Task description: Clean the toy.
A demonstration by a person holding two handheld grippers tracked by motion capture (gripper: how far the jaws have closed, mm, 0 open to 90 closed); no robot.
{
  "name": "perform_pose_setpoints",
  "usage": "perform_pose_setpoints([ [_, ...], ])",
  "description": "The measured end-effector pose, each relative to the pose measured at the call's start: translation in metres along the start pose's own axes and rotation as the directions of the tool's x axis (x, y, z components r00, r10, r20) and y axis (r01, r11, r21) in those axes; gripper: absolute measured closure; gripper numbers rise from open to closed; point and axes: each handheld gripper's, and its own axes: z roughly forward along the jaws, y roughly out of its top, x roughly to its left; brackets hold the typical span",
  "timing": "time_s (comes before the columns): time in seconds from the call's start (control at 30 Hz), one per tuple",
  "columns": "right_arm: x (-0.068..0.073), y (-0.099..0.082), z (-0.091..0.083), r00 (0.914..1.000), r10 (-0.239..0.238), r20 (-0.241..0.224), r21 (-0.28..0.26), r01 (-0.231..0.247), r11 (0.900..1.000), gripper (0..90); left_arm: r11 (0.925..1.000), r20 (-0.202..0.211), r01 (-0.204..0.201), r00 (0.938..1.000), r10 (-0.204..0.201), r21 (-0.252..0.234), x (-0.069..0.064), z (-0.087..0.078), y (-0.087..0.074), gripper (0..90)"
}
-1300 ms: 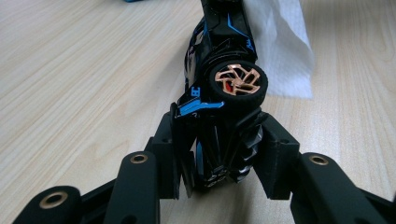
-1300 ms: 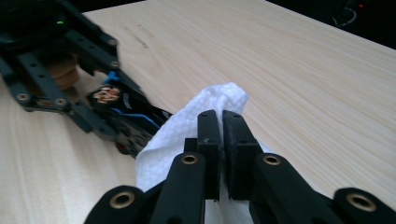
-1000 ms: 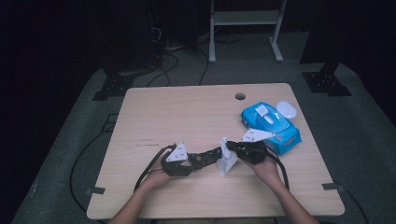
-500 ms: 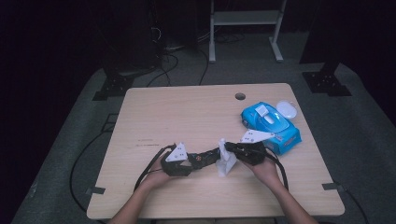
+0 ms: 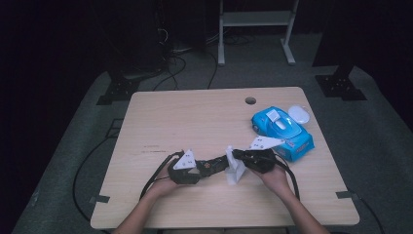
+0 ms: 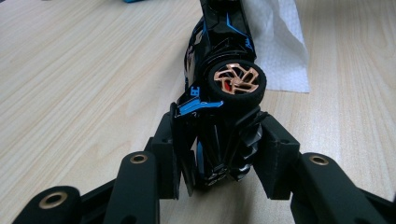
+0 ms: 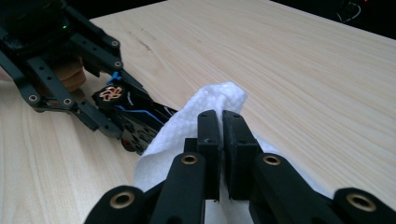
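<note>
Toy car (image 6: 219, 88), a small black model with blue trim and copper-spoked wheels, lies on its side low over the near middle of the pale wooden table (image 5: 195, 122), its rear end clamped between the jaws of the left gripper (image 6: 219, 158). In the left gripper view one wheel faces the camera just above the black pads, and the car's body runs away from them toward a white paper wipe (image 6: 280, 46) that lies against its far end. The right gripper (image 7: 221, 140) has its jaws pinched tight on that same white wipe (image 7: 205, 112), whose crumpled top rises above the pads and whose lower part drapes down beside the car (image 7: 135, 121). In the high view the two grippers, left (image 5: 187, 168) and right (image 5: 253, 158), face each other across the wipe (image 5: 234, 170), each held in a hand coming in from the near edge. Just beyond the right gripper, toward the right edge of the table, sits a bright blue soft pack of wipes (image 5: 282, 131) with its white flap up, and a small white oval lid (image 5: 299, 115) lies beside it.
</note>
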Motion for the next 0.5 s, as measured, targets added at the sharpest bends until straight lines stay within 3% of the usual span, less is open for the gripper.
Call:
perform_pose_setpoints([
  [0.17,0.000,-0.001,-0.002,0.9999,0.009,0.010,-0.005,-0.009,0.9999,85.5,1.0000,-0.001,0.001,1.0000,-0.001,0.001,0.000,0.000,0.000,56.8],
  [0.33,0.013,0.003,0.007,0.9992,-0.026,-0.031,-0.004,0.026,0.9997,85.4,1.0000,-0.001,-0.001,1.0000,0.001,0.001,0.000,0.000,0.000,56.9],
  [0.43,0.007,0.003,0.006,0.9997,-0.010,-0.021,-0.007,0.010,0.9999,85.4,1.0000,0.001,-0.001,1.0000,0.001,-0.001,0.000,0.000,0.000,57.1],
  [0.5,-0.001,0.000,0.001,0.9996,0.027,-0.003,-0.018,-0.027,0.9995,85.5,1.0000,-0.002,-0.002,1.0000,0.002,0.002,0.000,-0.001,0.000,57.2],
])
